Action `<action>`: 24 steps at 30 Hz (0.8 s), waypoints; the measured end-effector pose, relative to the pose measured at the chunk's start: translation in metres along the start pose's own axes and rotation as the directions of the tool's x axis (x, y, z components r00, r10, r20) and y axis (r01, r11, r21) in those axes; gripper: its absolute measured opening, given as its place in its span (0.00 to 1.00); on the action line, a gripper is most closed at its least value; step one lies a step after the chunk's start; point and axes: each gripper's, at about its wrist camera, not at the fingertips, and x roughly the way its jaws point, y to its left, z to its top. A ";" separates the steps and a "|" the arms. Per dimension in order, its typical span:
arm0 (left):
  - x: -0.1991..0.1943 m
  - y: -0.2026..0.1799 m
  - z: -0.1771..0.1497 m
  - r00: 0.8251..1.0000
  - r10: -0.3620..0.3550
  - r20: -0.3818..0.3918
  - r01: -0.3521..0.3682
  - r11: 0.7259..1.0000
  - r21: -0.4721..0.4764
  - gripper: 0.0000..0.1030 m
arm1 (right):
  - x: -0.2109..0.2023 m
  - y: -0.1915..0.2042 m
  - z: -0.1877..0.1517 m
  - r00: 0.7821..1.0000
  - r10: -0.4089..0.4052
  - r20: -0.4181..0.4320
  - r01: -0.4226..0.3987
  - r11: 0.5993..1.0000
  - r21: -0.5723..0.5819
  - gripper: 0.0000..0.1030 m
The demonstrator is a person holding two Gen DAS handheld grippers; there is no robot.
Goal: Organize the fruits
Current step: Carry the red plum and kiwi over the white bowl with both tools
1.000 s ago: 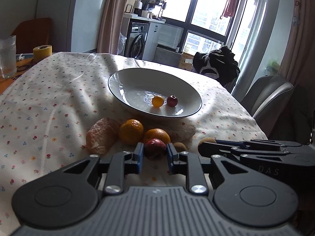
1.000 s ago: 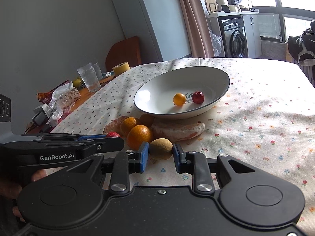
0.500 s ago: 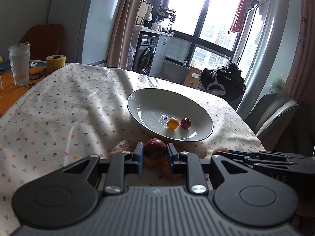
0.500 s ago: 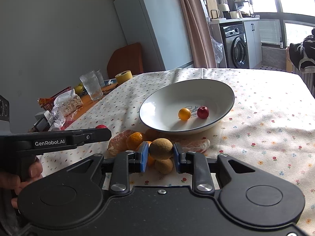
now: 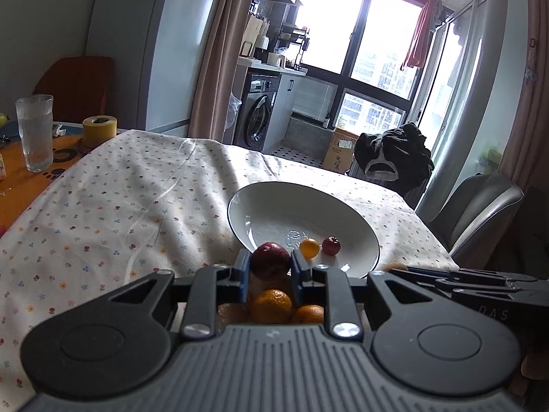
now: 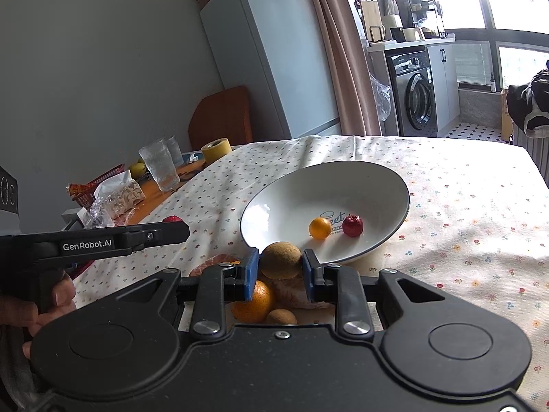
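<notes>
Dark red and round, one plum [image 5: 269,261] sits clamped between the blue pads of the left tool [image 5: 268,276], lifted clear of the desk [image 5: 113,202]. The right tool [image 6: 280,273] is closed on one brown kiwi [image 6: 281,260], likewise lifted.

Key relation: the white bowl [image 6: 387,178] lies straight ahead of both tools and below them, its near rim just beyond the held fruit in each wrist view. Neither fruit appears to be over the bowl's floor yet. The bowl is round, so no long axis governs the approach. From these views it cannot be told which tool is nearer. The left tool shows at the left of the right wrist view, alongside and well apart from the bowl.

Count in the bowl: two pieces, one small orange fruit [image 6: 320,228] and one small red fruit [image 6: 352,225], just beside each other near the centre.

Count on the desk beneath the tools: three oranges [image 5: 271,306] in the left view, one second kiwi [image 6: 281,316], and peeled segments [image 6: 219,260] partly hidden; an exact tally of these cannot be given.

Judgement: both tools need to go forward past the rim, then open low, clear of the two pieces inside.
</notes>
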 end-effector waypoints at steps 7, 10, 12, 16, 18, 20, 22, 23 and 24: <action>0.011 0.001 0.015 1.000 0.006 0.021 -0.006 1.000 -0.021 0.22 | 0.007 -0.003 0.010 1.000 0.000 0.020 0.000 1.000 -0.004 0.25; 0.016 0.004 0.021 0.999 0.015 0.031 -0.014 1.000 -0.027 0.22 | 0.011 -0.006 0.013 1.000 -0.004 0.028 0.004 1.000 -0.003 0.25; 0.019 0.007 0.027 0.999 0.016 0.029 -0.015 0.999 -0.035 0.22 | 0.013 -0.010 0.016 0.999 -0.012 0.032 0.012 1.000 -0.002 0.25; 0.025 0.010 0.037 0.999 0.020 0.037 -0.019 0.999 -0.028 0.22 | 0.018 -0.015 0.024 0.998 -0.029 0.046 0.029 1.000 -0.001 0.25; 0.030 0.011 0.041 0.999 0.022 0.034 -0.020 0.999 -0.032 0.22 | 0.021 -0.018 0.029 0.998 -0.034 0.054 0.034 0.999 0.005 0.25; 0.035 0.011 0.044 0.999 0.024 0.032 -0.022 0.999 -0.037 0.22 | 0.026 -0.021 0.032 0.998 -0.038 0.058 0.038 0.999 0.012 0.25; 0.042 0.010 0.046 0.999 0.027 0.028 -0.026 0.999 -0.037 0.22 | 0.033 -0.024 0.036 0.997 -0.040 0.063 0.038 0.999 0.021 0.25; 0.045 0.008 0.047 0.999 0.031 0.023 -0.030 0.999 -0.040 0.22 | 0.036 -0.026 0.038 0.997 -0.041 0.067 0.039 0.999 0.025 0.25; 0.051 0.007 0.048 0.999 0.033 0.016 -0.032 0.998 -0.046 0.22 | 0.039 -0.028 0.039 0.997 -0.042 0.070 0.040 0.999 0.029 0.25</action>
